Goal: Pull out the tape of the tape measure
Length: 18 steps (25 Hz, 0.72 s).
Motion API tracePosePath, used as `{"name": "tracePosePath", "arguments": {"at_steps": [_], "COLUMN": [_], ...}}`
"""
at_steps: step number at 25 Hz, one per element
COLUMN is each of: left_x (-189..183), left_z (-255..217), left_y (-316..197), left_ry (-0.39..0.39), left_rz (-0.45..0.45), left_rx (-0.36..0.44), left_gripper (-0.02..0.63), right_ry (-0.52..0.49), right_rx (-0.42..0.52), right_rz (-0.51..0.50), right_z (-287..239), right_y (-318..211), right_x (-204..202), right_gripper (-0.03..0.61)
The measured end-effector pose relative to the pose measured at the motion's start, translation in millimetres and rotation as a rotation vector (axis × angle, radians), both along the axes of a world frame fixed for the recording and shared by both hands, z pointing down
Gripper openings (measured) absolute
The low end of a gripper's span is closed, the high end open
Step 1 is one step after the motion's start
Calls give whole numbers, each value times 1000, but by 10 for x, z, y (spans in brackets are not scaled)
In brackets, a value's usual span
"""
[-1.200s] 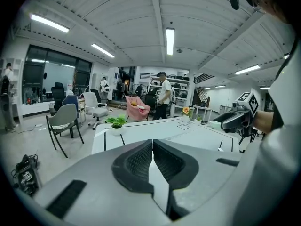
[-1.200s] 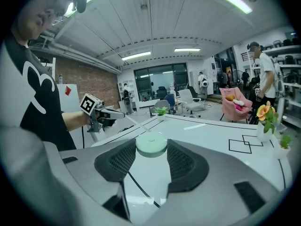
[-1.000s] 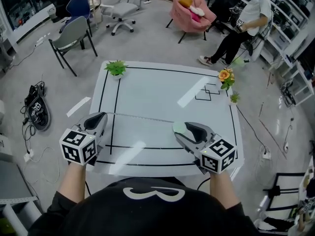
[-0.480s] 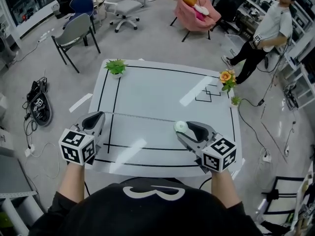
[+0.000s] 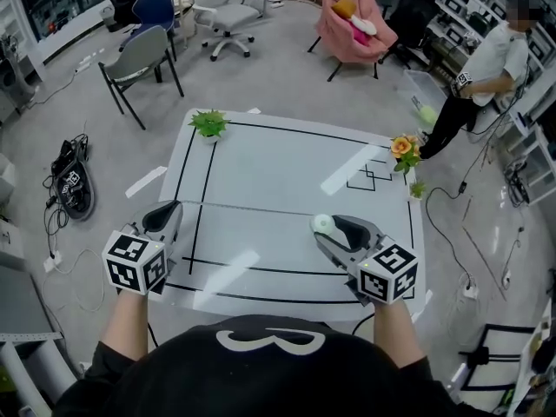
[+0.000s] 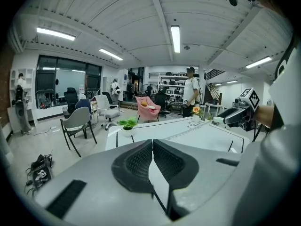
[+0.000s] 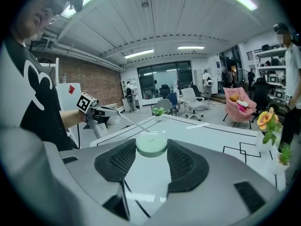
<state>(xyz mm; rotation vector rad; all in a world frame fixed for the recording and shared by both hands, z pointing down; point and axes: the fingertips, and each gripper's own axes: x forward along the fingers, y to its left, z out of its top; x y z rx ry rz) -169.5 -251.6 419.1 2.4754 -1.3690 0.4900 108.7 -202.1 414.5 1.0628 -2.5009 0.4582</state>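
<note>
While the left gripper point(image 5: 173, 207) presses its fingers point(image 6: 136, 161) together on the tape point(image 5: 252, 208), the right gripper point(image 5: 326, 226) clamps the round tape measure point(image 7: 151, 146) over the counter point(image 5: 287, 159).

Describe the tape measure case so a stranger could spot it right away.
On the white table with black lines, look near its front right. A small round pale green disc, the tape measure case, is gripped by the right gripper. Unlike the potted plants along the table's edges, it has a thin tape running to the left gripper.
</note>
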Motion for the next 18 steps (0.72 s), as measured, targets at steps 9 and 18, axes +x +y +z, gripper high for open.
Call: {"name": "tracePosePath", "arguments": {"at_steps": [9,18], "left_x": [95,201], "left_z": [-15,333], "left_y": [74,60], "left_ry": [9,-17], "left_rz": [-4,-3], "left_rx": [-10,-96], "left_gripper": [12,12], "right_ry": [11,14], "right_rx": [-9,-79], "right_rz": [-32,-12], "right_z": [20,325], "right_y": [-73,-157], "right_x": [-59,43], "right_gripper": [213,213]}}
